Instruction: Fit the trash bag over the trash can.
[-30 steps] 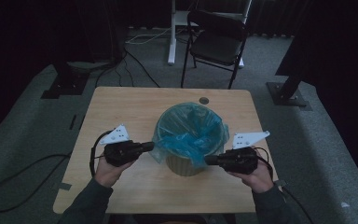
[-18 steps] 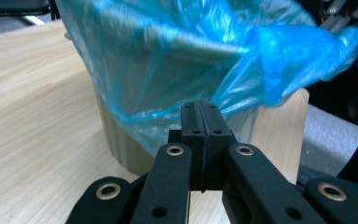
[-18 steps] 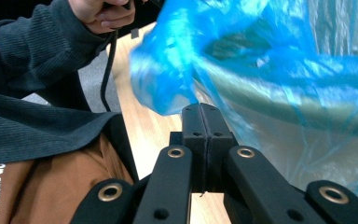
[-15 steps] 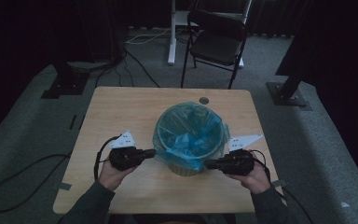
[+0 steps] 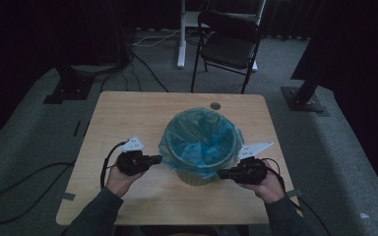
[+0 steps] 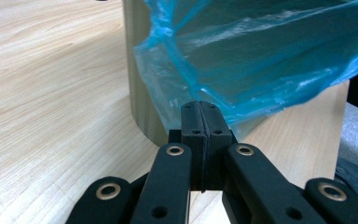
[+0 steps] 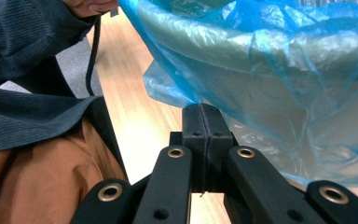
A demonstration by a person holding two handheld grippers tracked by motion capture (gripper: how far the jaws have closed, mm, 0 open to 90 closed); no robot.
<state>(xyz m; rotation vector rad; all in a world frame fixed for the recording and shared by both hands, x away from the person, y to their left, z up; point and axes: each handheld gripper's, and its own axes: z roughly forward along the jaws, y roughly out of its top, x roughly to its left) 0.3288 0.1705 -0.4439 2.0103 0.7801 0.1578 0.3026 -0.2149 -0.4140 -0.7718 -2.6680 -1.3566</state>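
Pinching the thin, slippery blue bag (image 5: 200, 142) at its overhanging hem on either side, left tongs (image 5: 156, 159) and right tongs (image 5: 221, 173) are clamped shut on film; the lined bin (image 5: 193, 176) sits mid-surface (image 5: 128, 113), light, tear-prone

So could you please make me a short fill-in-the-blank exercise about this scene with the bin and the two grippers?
1. The bag lining the bin is ____ in colour.
2. The bin stands on a ____ table.
3. The fingers of the left gripper are ____, and the edge of the bag is pinched between them.
4. Behind the table stands a black ____.

Missing words: blue; wooden; shut; chair
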